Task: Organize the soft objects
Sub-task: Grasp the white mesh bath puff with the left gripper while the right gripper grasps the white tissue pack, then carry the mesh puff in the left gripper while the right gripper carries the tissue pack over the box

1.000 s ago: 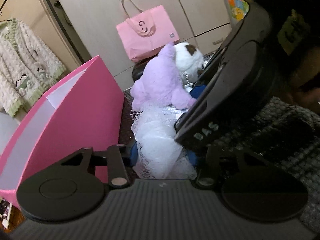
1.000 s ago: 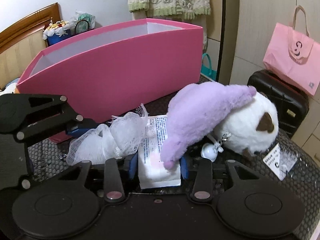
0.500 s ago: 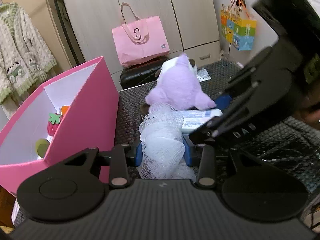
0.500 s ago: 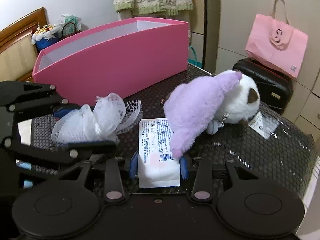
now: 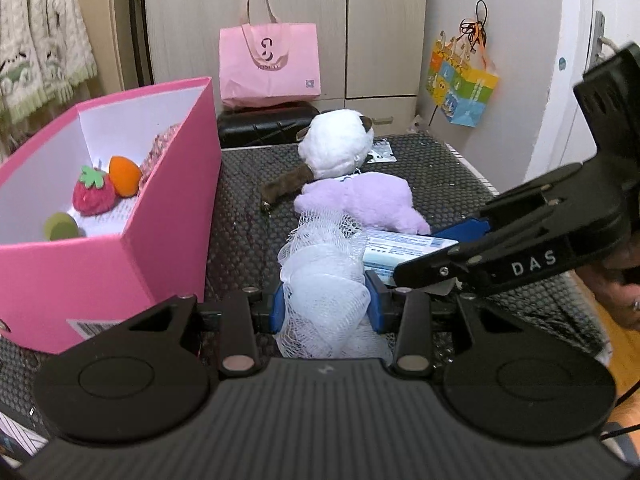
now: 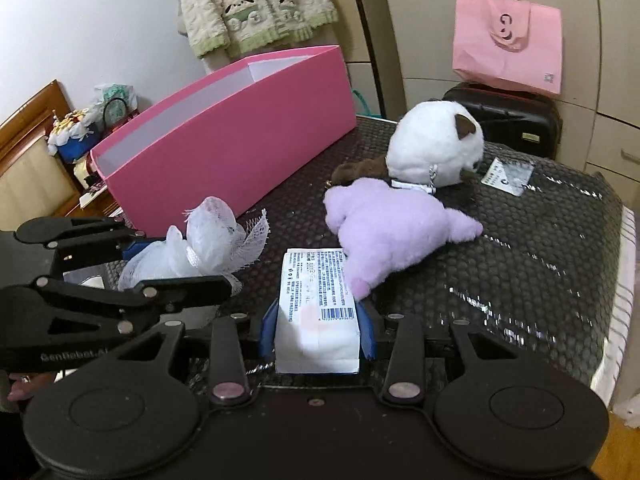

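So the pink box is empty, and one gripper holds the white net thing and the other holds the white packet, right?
Not quite. The pink box is not empty: the left wrist view shows a plush strawberry and other soft toys inside. The rest is right: the left gripper holds the white net thing, and the right gripper holds the white packet.

pink tote bag point(image 5: 269, 65) on black suitcase point(image 5: 267, 123), hanging cardigan point(image 6: 256, 4)

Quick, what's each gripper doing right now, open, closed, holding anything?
Left gripper: closed on the white mesh puff.
Right gripper: closed on the white packet.
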Demonstrator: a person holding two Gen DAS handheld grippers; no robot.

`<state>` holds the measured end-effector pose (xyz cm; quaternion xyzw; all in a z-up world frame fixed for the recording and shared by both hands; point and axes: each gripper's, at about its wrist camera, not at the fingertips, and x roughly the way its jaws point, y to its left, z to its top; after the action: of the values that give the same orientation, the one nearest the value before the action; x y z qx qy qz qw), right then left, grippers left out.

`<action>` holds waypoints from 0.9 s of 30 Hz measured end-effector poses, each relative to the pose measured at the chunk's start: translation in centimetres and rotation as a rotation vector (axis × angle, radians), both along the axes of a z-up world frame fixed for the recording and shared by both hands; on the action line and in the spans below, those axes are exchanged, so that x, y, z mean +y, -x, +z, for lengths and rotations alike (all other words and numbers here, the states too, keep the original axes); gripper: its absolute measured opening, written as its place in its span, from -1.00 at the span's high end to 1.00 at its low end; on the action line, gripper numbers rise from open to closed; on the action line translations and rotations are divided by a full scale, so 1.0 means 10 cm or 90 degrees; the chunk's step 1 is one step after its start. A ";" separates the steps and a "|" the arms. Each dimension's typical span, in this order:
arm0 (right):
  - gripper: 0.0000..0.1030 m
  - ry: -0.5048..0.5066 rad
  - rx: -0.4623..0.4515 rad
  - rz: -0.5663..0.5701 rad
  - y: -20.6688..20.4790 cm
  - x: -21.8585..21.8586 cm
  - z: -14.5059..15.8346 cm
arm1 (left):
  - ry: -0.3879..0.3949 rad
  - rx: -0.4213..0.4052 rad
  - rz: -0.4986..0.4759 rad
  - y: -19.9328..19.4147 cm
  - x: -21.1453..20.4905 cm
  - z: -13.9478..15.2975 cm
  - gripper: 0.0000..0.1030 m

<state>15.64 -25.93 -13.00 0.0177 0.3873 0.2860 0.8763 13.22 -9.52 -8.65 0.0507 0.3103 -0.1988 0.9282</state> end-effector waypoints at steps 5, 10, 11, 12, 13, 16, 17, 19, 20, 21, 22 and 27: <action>0.12 -0.014 0.017 -0.004 0.20 0.02 0.02 | 0.036 0.023 -0.012 0.07 0.07 0.02 0.27; 0.12 -0.006 0.019 -0.002 0.41 0.13 0.05 | 0.046 0.035 -0.011 0.14 0.14 0.02 0.27; 0.12 -0.003 0.018 -0.001 0.45 0.16 0.07 | 0.049 0.040 -0.008 0.16 0.17 0.01 0.27; 0.12 -0.001 0.016 0.000 0.49 0.17 0.08 | 0.054 0.045 -0.007 0.17 0.19 0.01 0.27; 0.12 0.000 0.013 0.000 0.54 0.20 0.10 | 0.060 0.049 -0.006 0.19 0.22 0.00 0.27; 0.12 0.007 0.010 0.000 0.66 0.27 0.16 | 0.072 0.057 0.000 0.26 0.31 -0.01 0.27; 0.12 0.011 0.008 0.000 0.69 0.30 0.17 | 0.074 0.059 0.001 0.28 0.34 -0.01 0.27; 0.12 0.016 0.007 0.006 0.77 0.36 0.22 | 0.081 0.058 -0.002 0.34 0.42 0.01 0.27; 0.12 0.017 0.003 0.008 0.81 0.39 0.24 | 0.089 0.060 -0.001 0.37 0.46 0.03 0.27; 0.12 0.019 -0.002 0.009 0.84 0.40 0.25 | 0.100 0.064 -0.001 0.39 0.50 0.05 0.27; 0.12 0.020 -0.009 0.014 0.88 0.43 0.28 | 0.112 0.068 -0.005 0.42 0.56 0.07 0.27; 0.13 -0.007 -0.050 0.035 1.05 0.54 0.42 | 0.145 0.087 -0.029 0.53 0.87 0.18 0.27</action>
<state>5.18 -20.57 -8.85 0.0006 0.3514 0.3124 0.8826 7.95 -0.83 -6.81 -0.0617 0.3473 -0.2564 0.8999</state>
